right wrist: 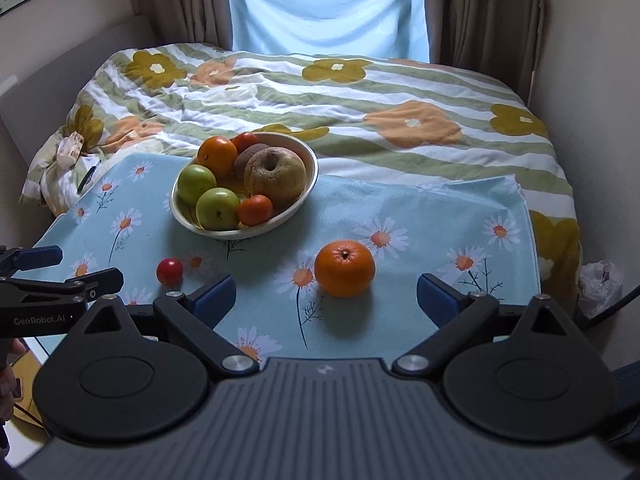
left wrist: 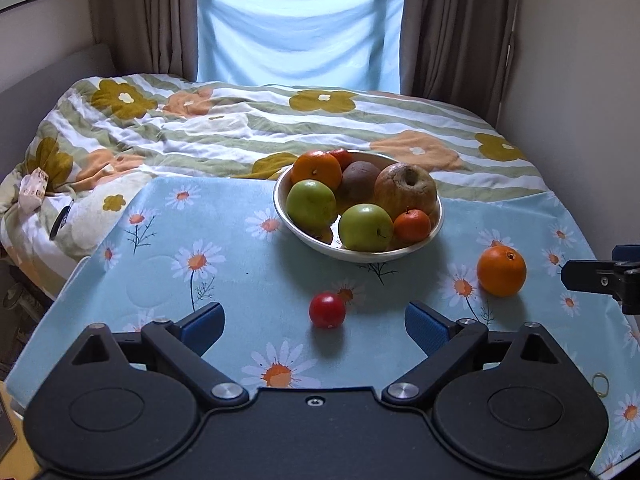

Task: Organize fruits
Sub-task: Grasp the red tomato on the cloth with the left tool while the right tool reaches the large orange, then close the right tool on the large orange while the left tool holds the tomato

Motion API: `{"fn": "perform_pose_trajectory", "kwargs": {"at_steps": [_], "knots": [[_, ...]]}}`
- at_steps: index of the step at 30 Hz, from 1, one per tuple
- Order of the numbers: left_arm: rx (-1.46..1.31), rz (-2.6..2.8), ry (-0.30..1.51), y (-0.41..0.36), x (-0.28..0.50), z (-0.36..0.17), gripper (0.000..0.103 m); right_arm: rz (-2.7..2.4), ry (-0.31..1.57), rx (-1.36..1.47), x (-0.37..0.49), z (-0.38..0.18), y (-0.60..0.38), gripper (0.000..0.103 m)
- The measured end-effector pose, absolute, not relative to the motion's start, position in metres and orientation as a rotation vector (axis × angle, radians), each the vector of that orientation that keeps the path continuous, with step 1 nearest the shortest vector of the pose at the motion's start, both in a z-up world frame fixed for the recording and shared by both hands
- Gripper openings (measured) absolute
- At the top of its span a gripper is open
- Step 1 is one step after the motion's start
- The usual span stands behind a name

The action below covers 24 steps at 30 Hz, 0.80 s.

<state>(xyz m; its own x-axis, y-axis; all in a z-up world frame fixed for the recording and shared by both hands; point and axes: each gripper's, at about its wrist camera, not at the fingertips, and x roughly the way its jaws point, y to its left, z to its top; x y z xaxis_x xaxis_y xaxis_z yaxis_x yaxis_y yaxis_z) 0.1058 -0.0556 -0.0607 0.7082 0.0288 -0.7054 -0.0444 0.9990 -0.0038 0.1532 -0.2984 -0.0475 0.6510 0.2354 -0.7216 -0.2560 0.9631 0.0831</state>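
Note:
A white bowl (left wrist: pixel 434 232) (right wrist: pixel 308 184) holds several fruits: two green apples, oranges, a wrinkled brown apple and a dark round fruit. A small red fruit (left wrist: pixel 327 309) (right wrist: pixel 169 271) lies loose on the daisy-print cloth, just ahead of my left gripper (left wrist: pixel 314 323), which is open and empty. A loose orange (right wrist: pixel 344 267) (left wrist: pixel 501 270) lies just ahead of my right gripper (right wrist: pixel 325 296), also open and empty. The left gripper's side shows at the left edge of the right wrist view.
The light-blue daisy cloth (left wrist: pixel 224 248) covers a board over a bed with a flowered quilt (left wrist: pixel 248 120). Walls stand close on both sides, with curtains and a window behind. A white plastic bag (right wrist: pixel 600 284) lies at the right of the bed.

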Motion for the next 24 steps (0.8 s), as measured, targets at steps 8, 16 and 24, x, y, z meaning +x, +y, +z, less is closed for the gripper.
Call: {"fn": "perform_pose_trajectory", "kwargs": {"at_steps": [8,16,24], "knots": [[-0.026,0.114,0.838,-0.067,0.139,-0.097,0.078,0.346,0.857,-0.041,0.187,-0.084,-0.31,0.103],[0.001,0.132,0.883,-0.072,0.16,-0.125,0.058,0.383,0.878,-0.038,0.21,-0.107,-0.31,0.103],[0.007,0.129,0.886,-0.076,0.165,-0.132,0.034,0.402,0.893,-0.046,0.225,-0.119,-0.307,0.101]]}}
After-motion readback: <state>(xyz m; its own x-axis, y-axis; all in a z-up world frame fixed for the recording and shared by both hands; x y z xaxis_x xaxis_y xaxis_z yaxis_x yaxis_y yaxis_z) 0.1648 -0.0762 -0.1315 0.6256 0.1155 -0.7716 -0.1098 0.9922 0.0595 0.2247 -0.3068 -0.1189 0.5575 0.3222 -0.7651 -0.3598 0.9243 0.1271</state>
